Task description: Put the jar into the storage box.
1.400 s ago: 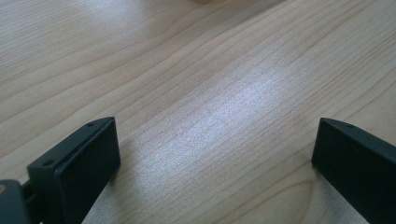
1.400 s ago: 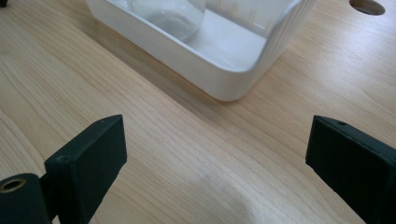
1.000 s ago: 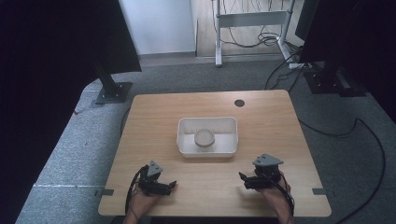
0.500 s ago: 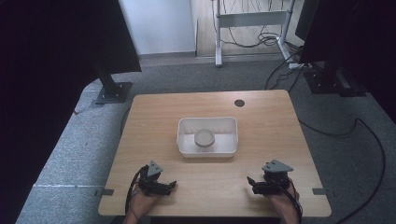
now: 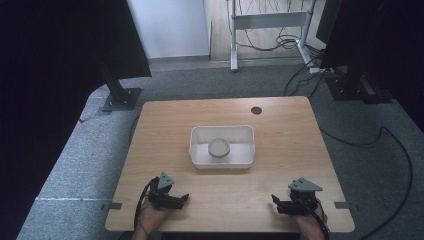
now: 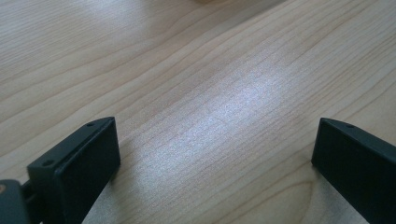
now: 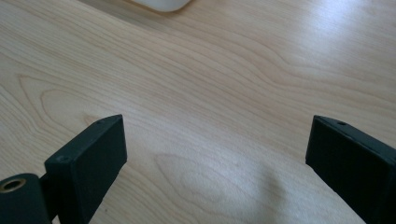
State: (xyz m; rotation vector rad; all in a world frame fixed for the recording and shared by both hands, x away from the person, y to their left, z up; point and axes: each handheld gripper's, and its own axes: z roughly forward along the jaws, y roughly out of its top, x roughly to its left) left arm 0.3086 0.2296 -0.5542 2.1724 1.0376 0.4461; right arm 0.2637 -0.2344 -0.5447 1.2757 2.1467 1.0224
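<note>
Your left gripper (image 5: 181, 199) and right gripper (image 5: 276, 201) rest at the table's (image 5: 280, 125) near edge, jaws spread wide, holding nothing — at 7 and 5 o'clock of the white tray (image 5: 247, 134). The round dish (image 5: 219, 147) sits inside the tray; nothing looks left undone. Whether the dish holds anything is too small to tell.

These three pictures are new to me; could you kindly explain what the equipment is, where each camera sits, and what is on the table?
A person holds two hand-held tools at the near edge of a light wooden table: the left black two-jaw gripper and the right black two-jaw gripper. One camera looks down from above; another rides on each gripper, looking along its jaws. Both stand wide open over bare wood, holding nothing. At the table's middle sits a white rectangular plastic tray with a small round pale dish inside.
</note>
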